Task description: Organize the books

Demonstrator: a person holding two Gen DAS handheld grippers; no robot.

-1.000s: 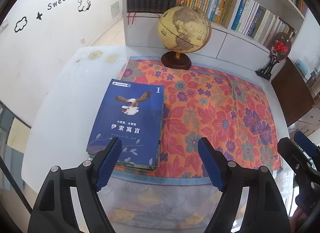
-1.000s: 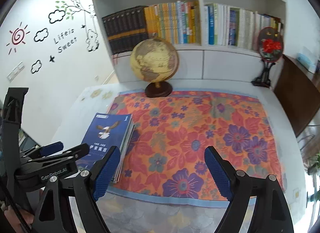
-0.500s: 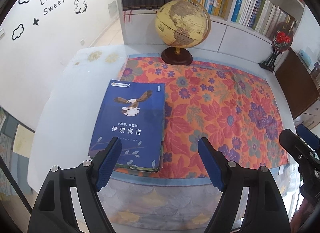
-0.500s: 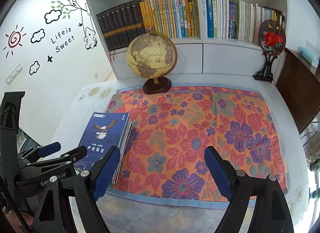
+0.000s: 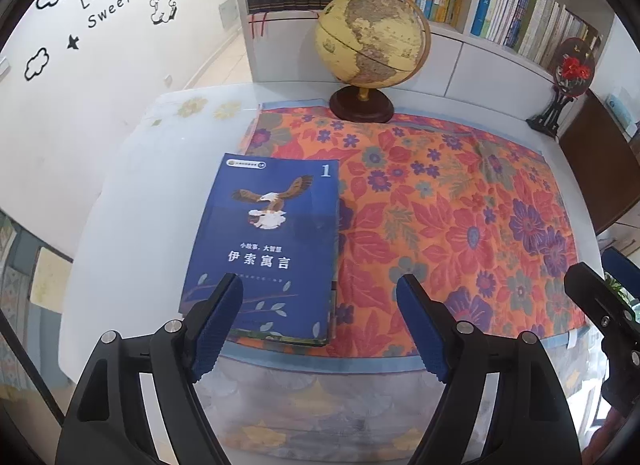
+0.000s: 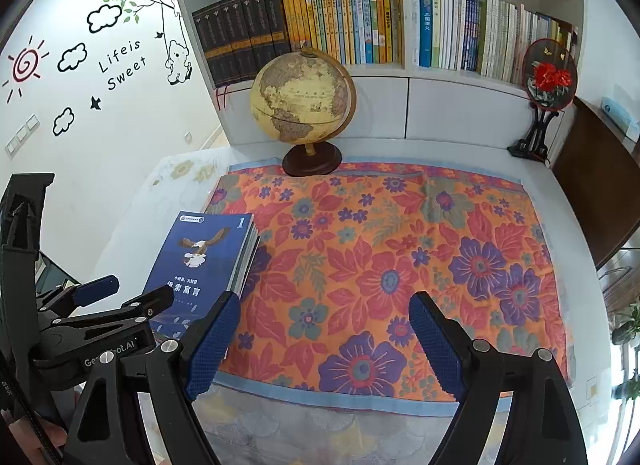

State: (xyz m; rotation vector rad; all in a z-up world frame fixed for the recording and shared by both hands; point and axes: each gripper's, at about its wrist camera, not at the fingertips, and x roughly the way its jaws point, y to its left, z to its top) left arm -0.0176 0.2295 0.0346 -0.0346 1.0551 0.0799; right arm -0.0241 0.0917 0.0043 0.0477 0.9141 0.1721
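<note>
At the far left, a white wall (image 6: 80, 169) carries black cloud stickers, a red sun and the words "Life is Sweet" beside a bear on a swing. Below it the pale desk (image 5: 132, 201) runs toward the near edge.

On the left part of the desk lies a stack of books (image 5: 268, 253), flat, its top cover dark blue with an eagle, a white numeral 1 and Chinese lettering. In the right wrist view the stack (image 6: 204, 261) shows several page edges under that cover. Its right side overlaps the left border of the floral cloth (image 5: 460, 221), an orange sheet with red and purple flowers that covers the middle and right of the desk.

The left gripper (image 5: 318, 321) hangs above the near end of the stack with its jaws wide apart and nothing between them; its left blue pad sits over the near part of the cover without visibly touching it. The right gripper (image 6: 324, 339) hovers over the near middle of the cloth, jaws likewise spread and empty. The two tools are side by side, each visible at the edge of the other's view.

At the far edge of the cloth stands a tan globe (image 6: 302, 99) on a dark round base. Behind it a white bookshelf (image 6: 406, 81) holds upright rows of dark, yellow and pale volumes. At the far right a round fan ornament (image 6: 550, 75) with red flowers stands on a black stand.
</note>
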